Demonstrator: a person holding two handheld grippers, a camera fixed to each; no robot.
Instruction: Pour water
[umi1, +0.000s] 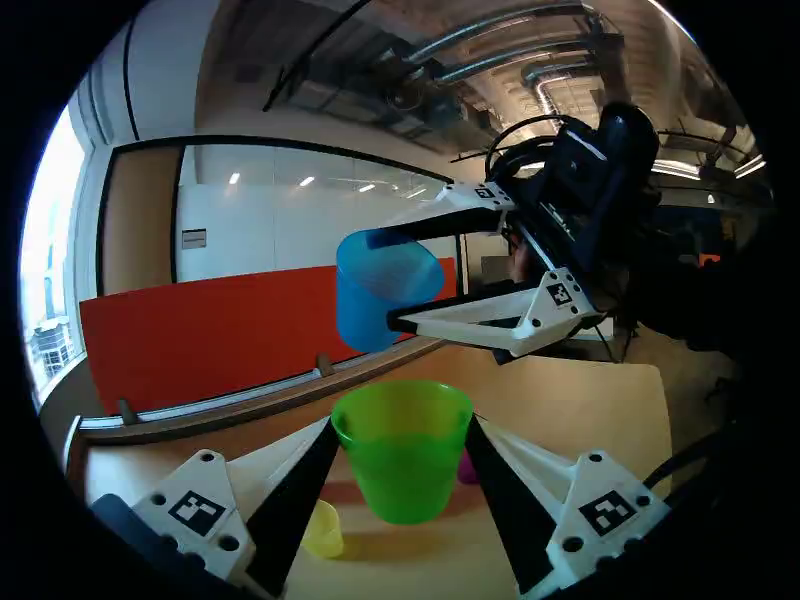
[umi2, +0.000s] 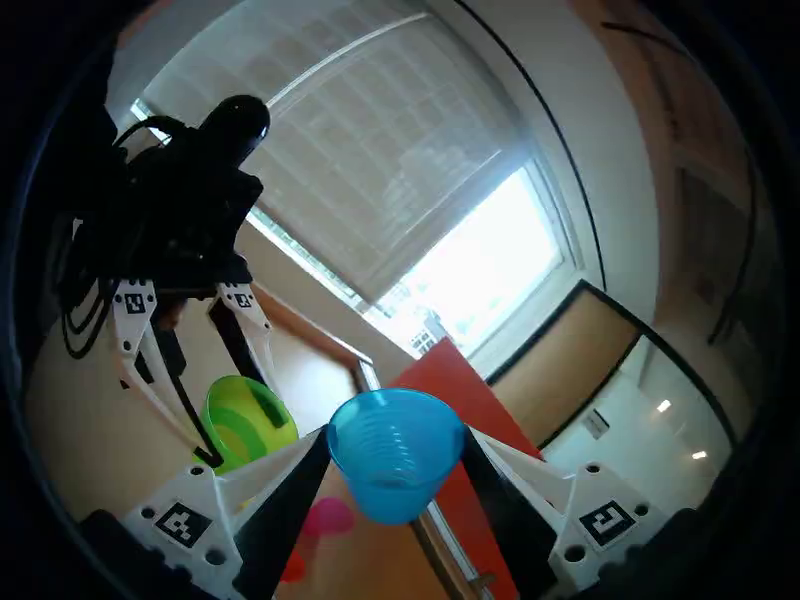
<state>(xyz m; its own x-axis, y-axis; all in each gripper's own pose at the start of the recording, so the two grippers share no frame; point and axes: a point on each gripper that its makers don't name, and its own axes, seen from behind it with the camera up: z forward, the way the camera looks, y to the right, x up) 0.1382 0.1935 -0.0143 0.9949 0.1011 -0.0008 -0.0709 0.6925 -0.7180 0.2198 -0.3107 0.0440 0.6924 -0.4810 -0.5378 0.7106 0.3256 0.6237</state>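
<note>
The two cups look like thin, light plastic tumblers: smooth-walled, a little springy, and likely to slip or buckle if squeezed hard. They are best gripped across the upper half of the wall, just under the rim, where the cup is widest and stiffest. Any water inside would add weight and shift as the cup tips, but neither view makes clear whether there is water in either one. The left gripper (umi1: 402, 430) has its jaws opened to about the cup's width and clamped on the green cup (umi1: 405, 470), one finger on each side just below the rim. This cup stands upright over the tabletop (umi1: 580, 400), well in from the far edge that runs along the red panel (umi1: 200, 340); I cannot tell whether its base rests on the wood. The right gripper (umi1: 381, 280) likewise grasps the blue cup (umi1: 385, 290), with its fingers pressing opposite sides of the wall. It holds that cup in the air, higher than the green one, beyond it and tilted, with its mouth not yet over the green rim. A small yellow cup (umi1: 325, 530) sits on the tabletop just beside the left gripper's finger, and a pink cup (umi2: 328, 517) lies below the blue one, so both need clearance.
</note>
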